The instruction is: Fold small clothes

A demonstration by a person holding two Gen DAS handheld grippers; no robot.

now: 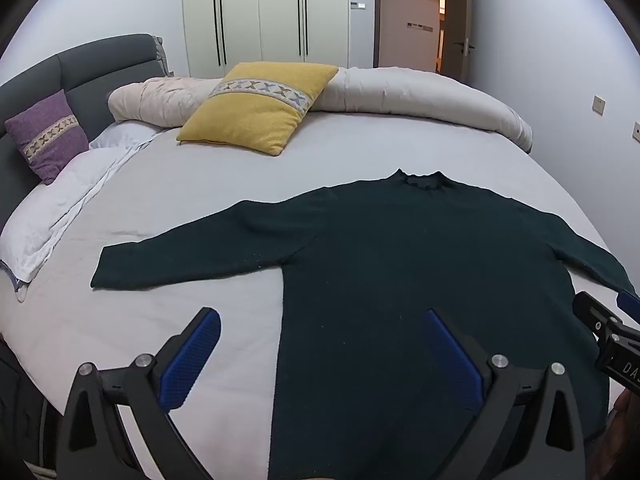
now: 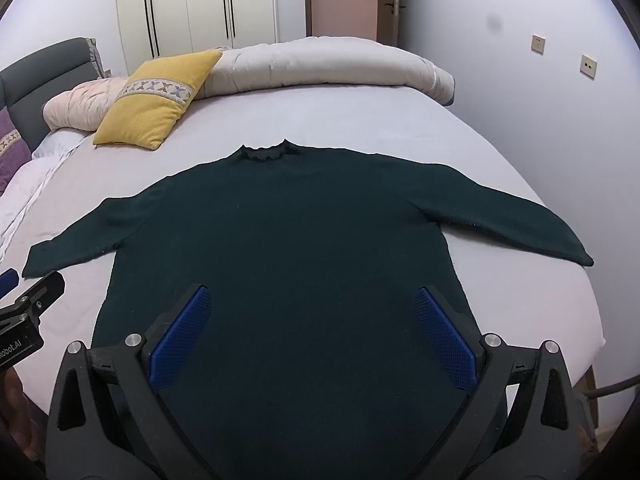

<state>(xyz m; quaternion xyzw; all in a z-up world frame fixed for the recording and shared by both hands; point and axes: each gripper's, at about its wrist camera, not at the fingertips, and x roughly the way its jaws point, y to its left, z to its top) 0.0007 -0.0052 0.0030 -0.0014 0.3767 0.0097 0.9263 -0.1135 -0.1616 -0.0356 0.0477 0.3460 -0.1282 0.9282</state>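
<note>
Beyond sweater (image 2: 280,248): yellow pillow (image 2: 154,100), duvet (image 2: 320,64).

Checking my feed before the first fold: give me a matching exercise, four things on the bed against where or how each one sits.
Things:
1. dark green knitted sweater
2. yellow square cushion with a patterned band
3. purple cushion with a patterned band
4. rolled pale duvet

Places or states:
A. leaning against the grey padded headboard
B. bunched along the far edge of the bed
C. spread flat, both sleeves out, collar pointing away
D. propped against the rolled bedding

Pairs: 1-C, 2-D, 3-A, 4-B
</note>
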